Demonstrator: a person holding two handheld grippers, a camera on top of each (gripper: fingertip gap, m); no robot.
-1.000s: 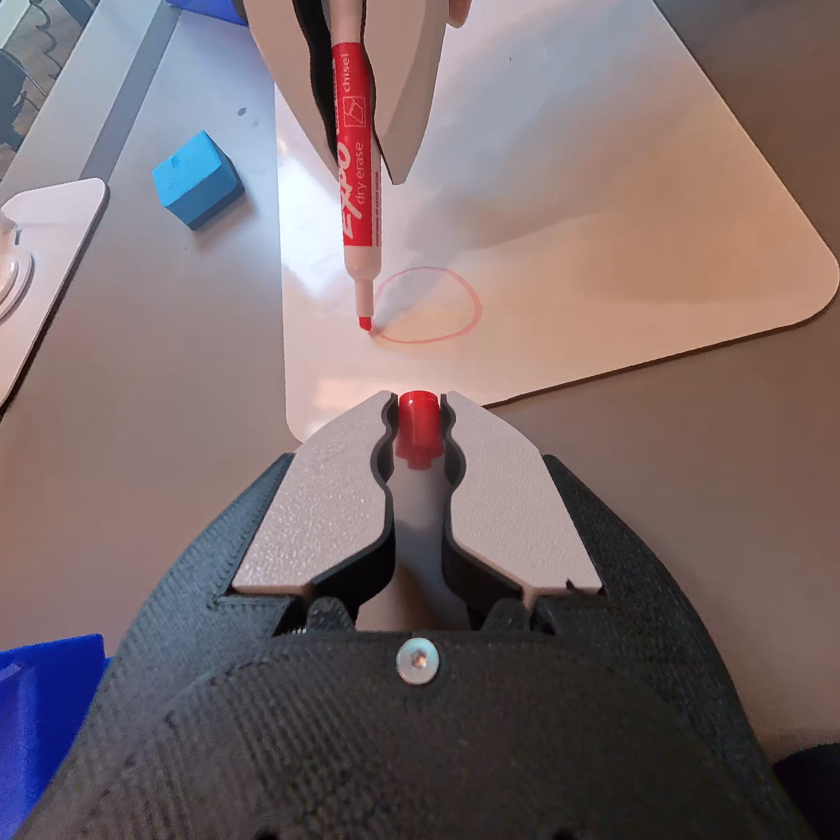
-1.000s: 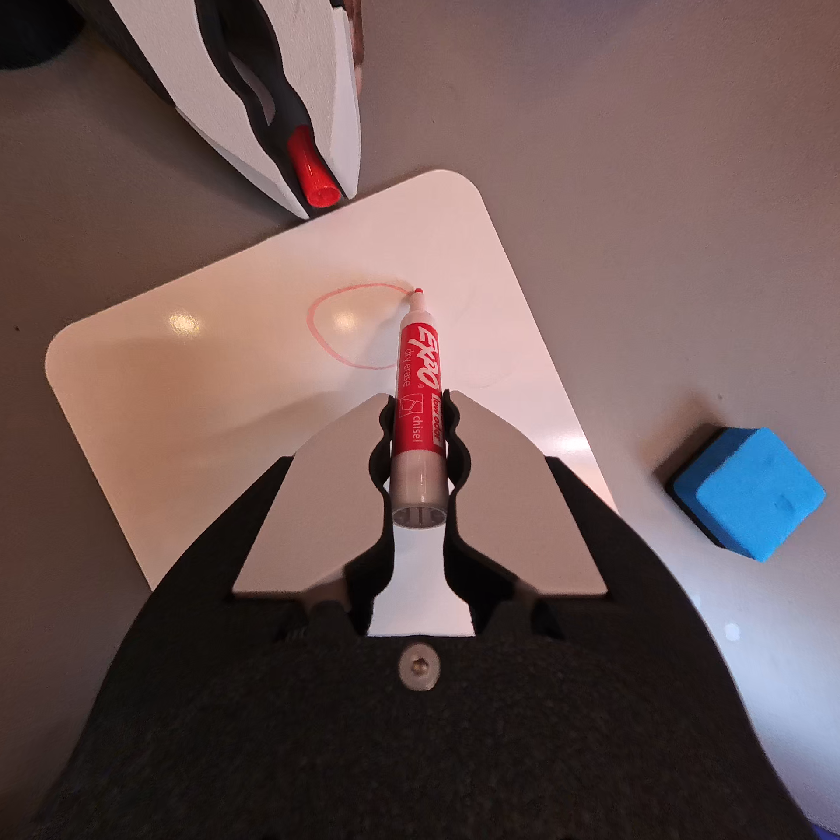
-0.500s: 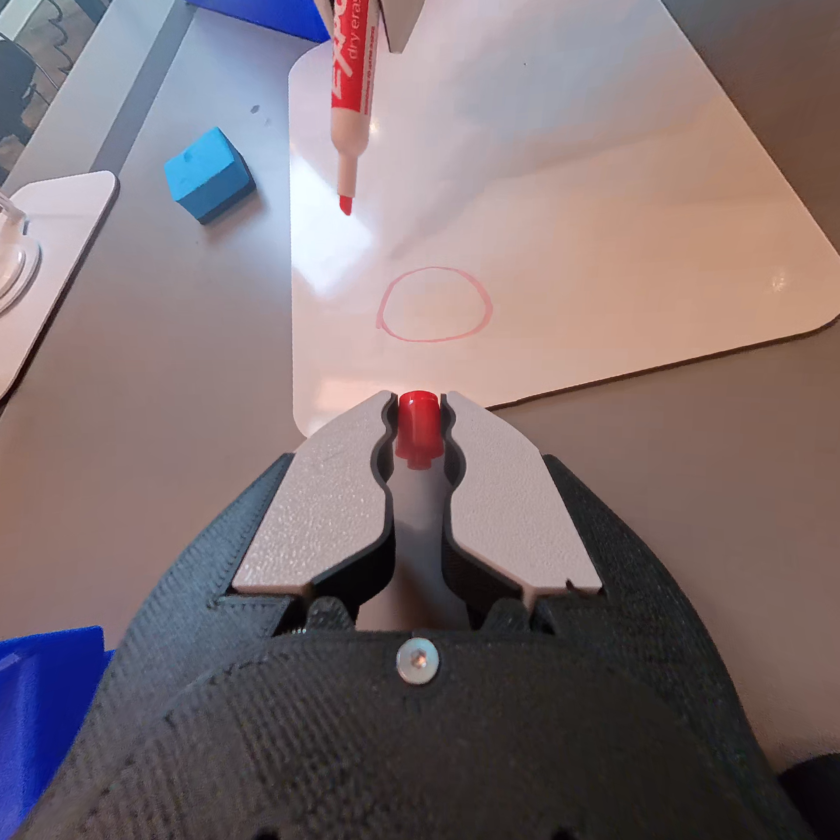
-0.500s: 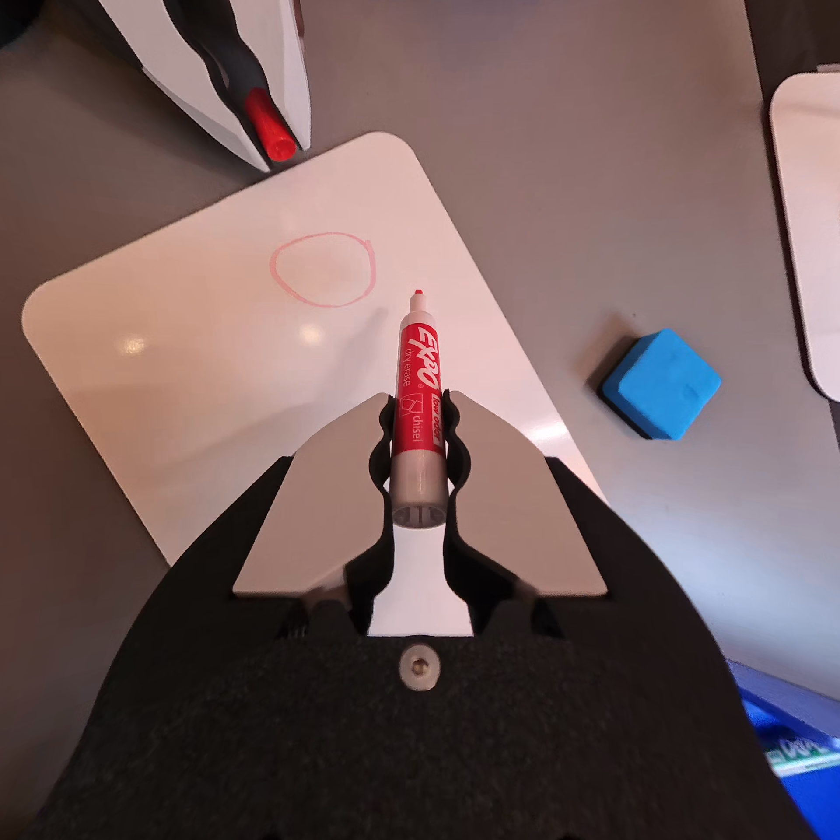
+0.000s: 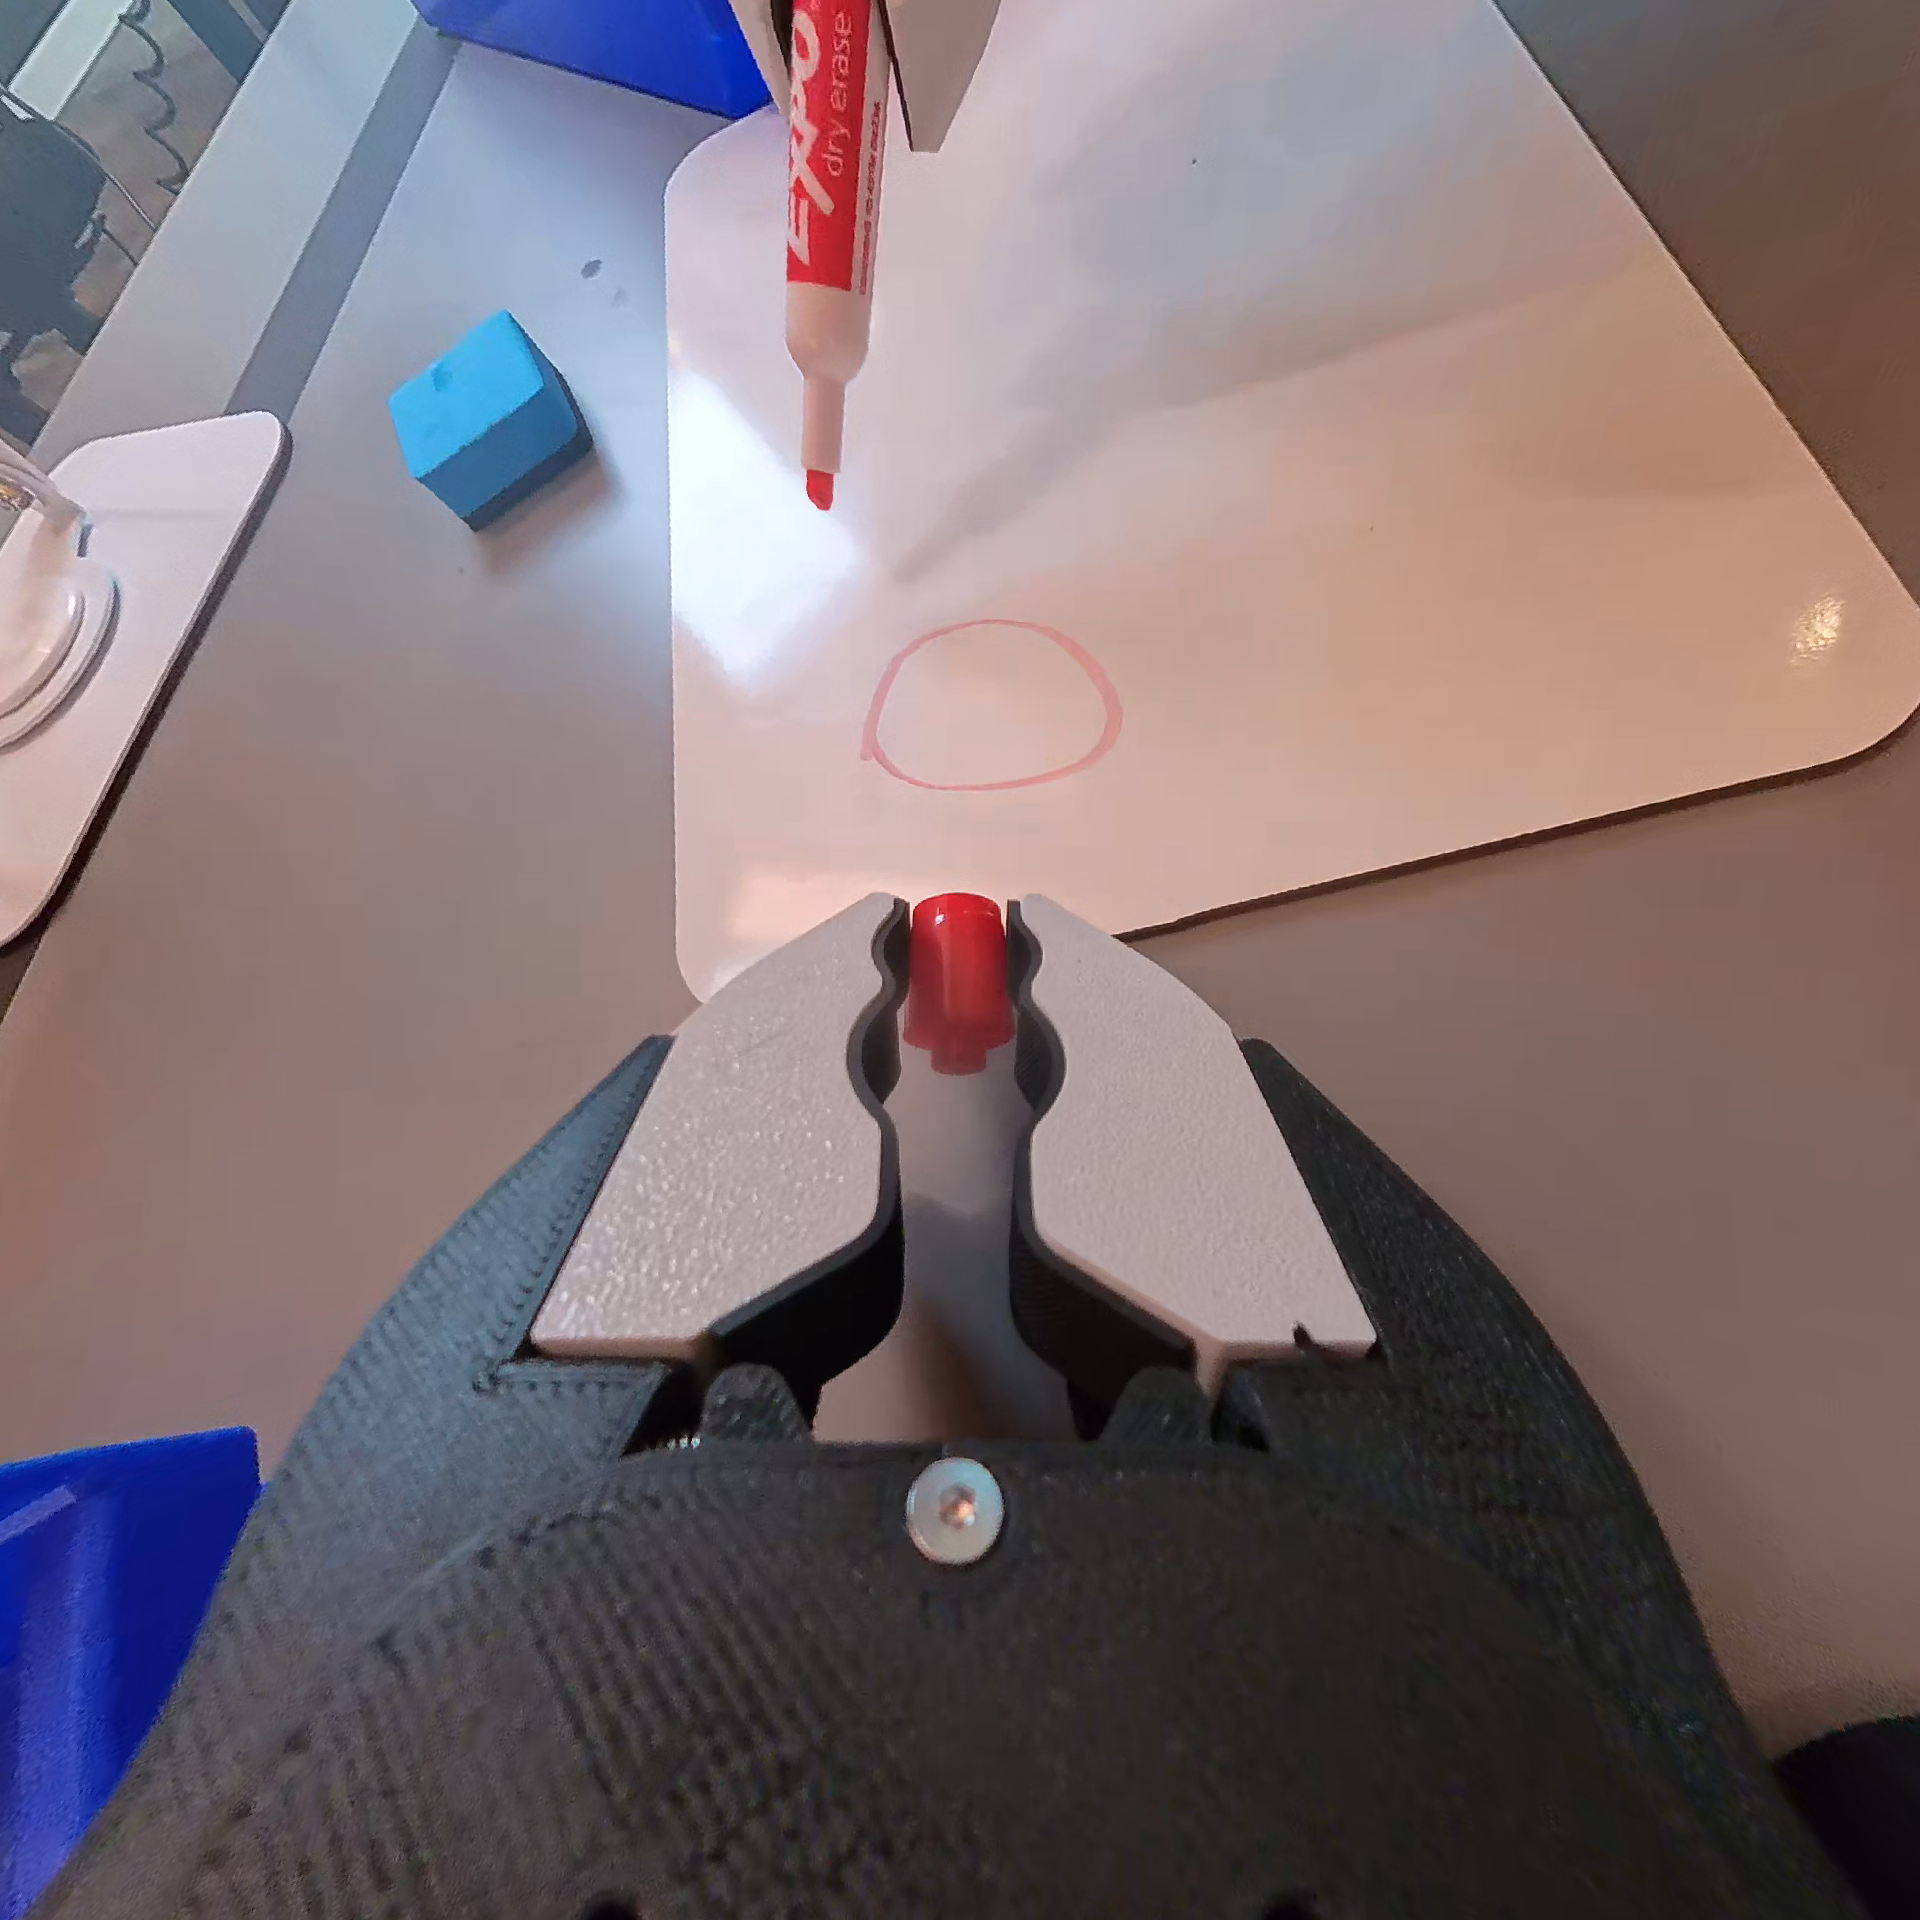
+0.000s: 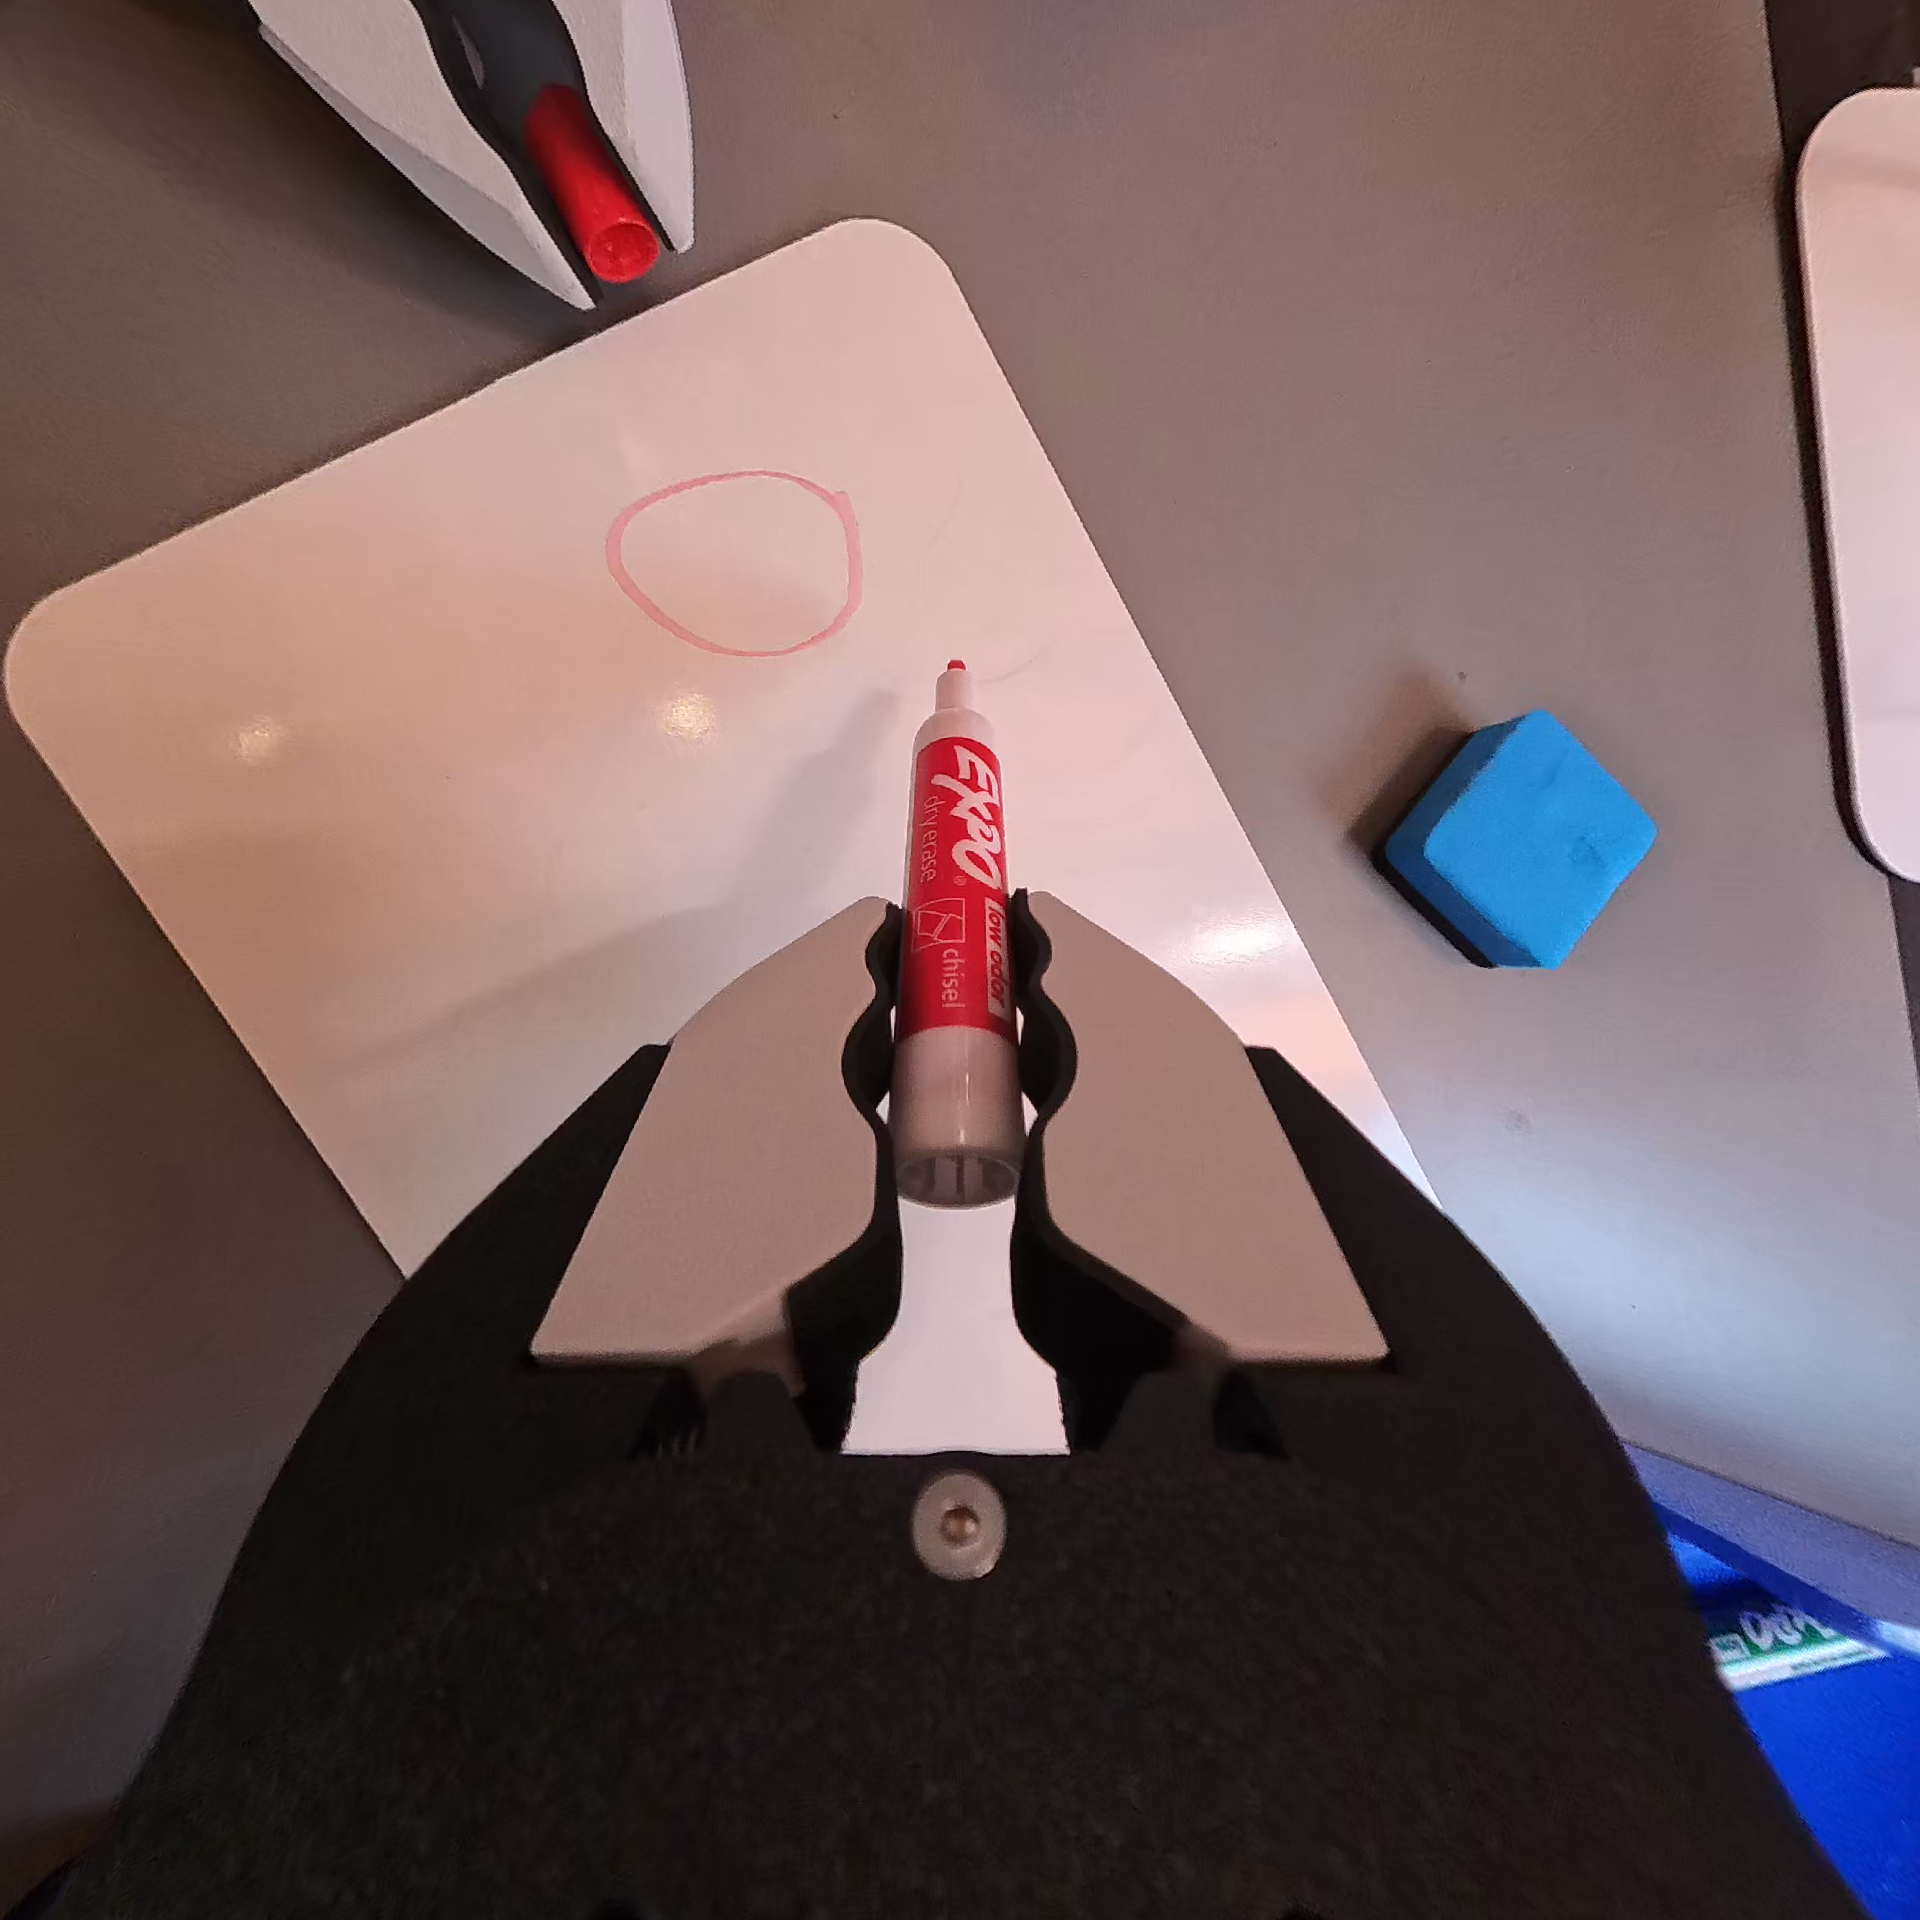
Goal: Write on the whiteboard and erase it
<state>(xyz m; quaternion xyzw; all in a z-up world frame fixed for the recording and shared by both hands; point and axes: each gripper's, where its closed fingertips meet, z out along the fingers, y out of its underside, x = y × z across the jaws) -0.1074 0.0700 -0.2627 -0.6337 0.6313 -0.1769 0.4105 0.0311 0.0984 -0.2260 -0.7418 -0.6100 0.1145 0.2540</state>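
On the grey counter point(image 6: 1351, 364), an eraser point(image 5: 483, 421) is seen left of the whiteboard point(image 5: 1351, 520) bearing a red circle point(image 5: 992, 707), the cap point(image 5: 956, 971) is pinched by the left hand-held gripper point(image 5: 956, 925), and the marker point(image 6: 956, 894), tip raised off the board and pointing toward the circle, is clamped lengthwise in the right hand-held gripper point(image 6: 956, 914).
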